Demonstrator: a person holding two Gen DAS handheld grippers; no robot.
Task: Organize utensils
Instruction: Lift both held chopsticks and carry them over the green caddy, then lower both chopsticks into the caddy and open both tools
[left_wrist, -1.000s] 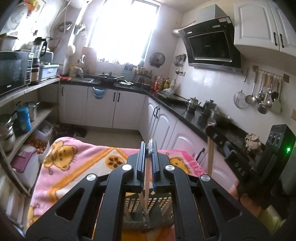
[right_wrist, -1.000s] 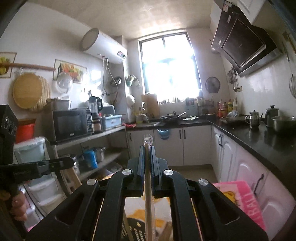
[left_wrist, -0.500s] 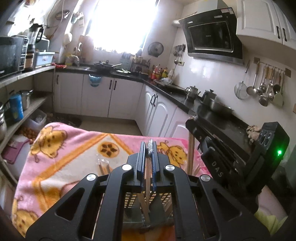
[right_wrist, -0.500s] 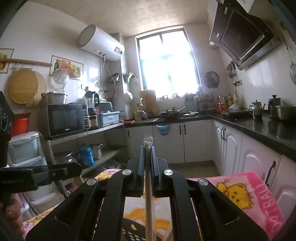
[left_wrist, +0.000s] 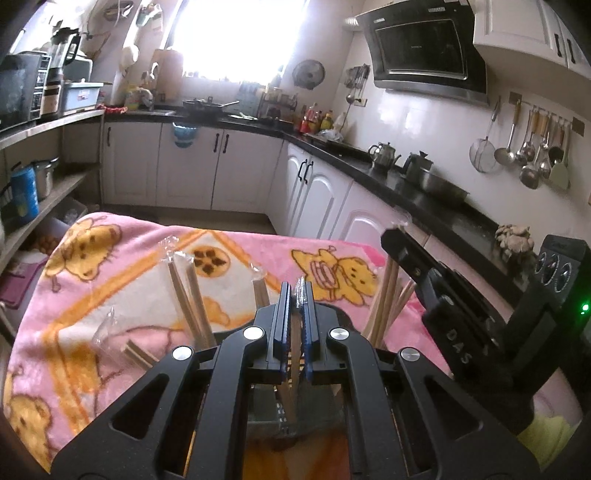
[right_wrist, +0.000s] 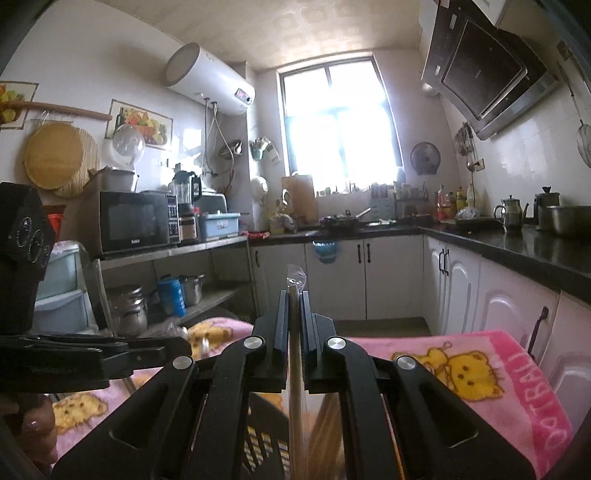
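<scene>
two grippers, left (left_wrist: 294, 295) and right (right_wrist: 294, 301), each clamping one wrapped chopstick pair (left_wrist: 296, 332)

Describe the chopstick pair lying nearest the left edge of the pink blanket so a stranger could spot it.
On the pink blanket, look left of the black basket. A wrapped chopstick pair lies nearly flat there, its clear wrapper sticking out; the other pairs beside it stand upright.
</scene>
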